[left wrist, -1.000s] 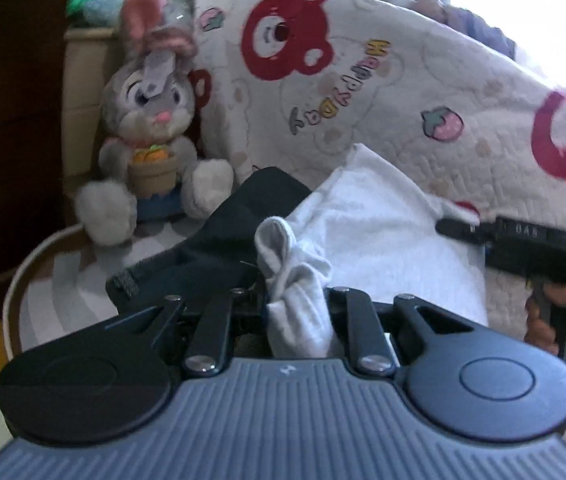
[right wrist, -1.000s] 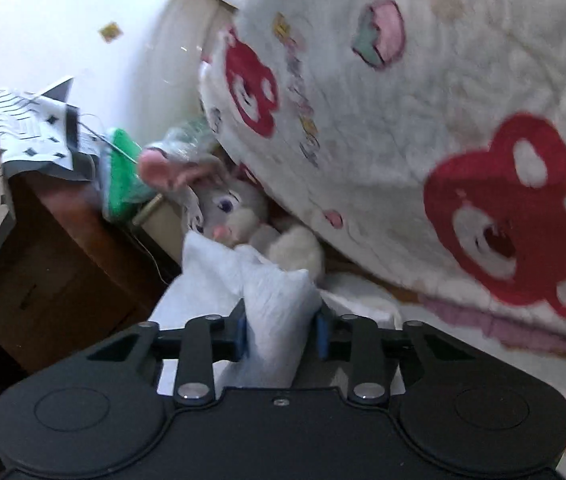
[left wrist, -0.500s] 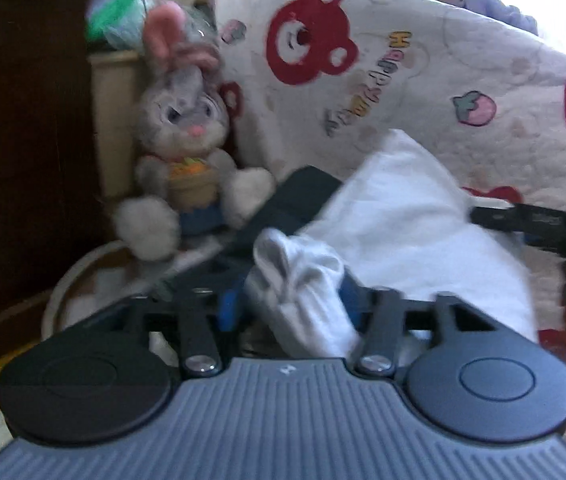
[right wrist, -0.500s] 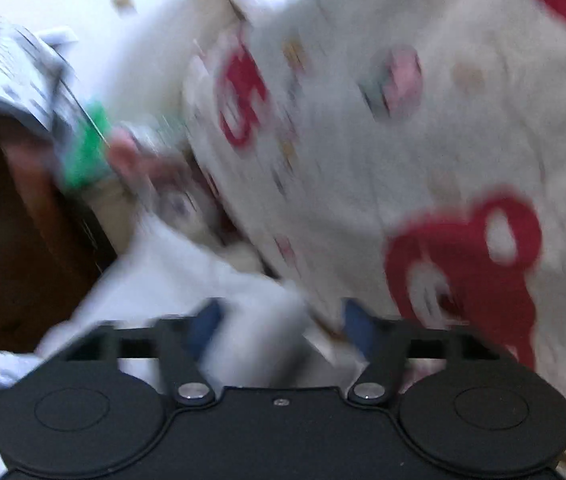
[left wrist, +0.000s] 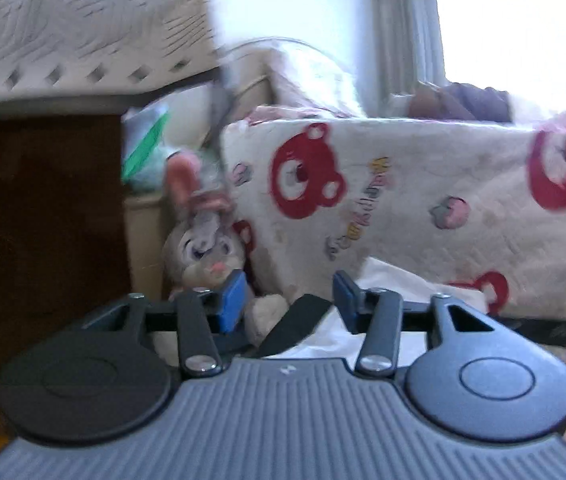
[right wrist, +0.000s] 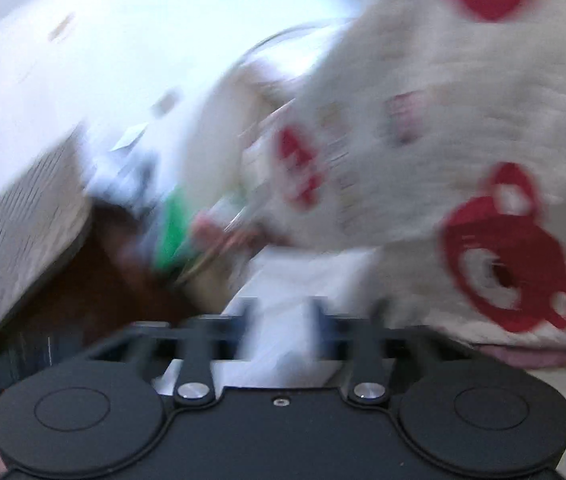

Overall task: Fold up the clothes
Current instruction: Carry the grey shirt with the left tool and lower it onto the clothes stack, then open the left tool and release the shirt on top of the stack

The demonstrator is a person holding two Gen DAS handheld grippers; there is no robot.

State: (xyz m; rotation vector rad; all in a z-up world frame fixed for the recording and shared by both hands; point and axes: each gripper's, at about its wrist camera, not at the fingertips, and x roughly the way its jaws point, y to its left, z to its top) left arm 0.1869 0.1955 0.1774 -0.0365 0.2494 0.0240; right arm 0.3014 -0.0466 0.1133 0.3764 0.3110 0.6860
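Left wrist view: left gripper (left wrist: 289, 300), blue pads spread, empty, closing slightly. Right gripper (right wrist: 283, 320), just closing, pinches soft white cloth (right wrist: 283, 344); blurred.

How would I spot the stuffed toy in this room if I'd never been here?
Find the big white quilt printed with red bear faces, draped over the bed. At its left edge, between it and the dark wooden cabinet, sits the plush rabbit. It is the only grey furry thing there, with pink-lined ears and a pink nose.
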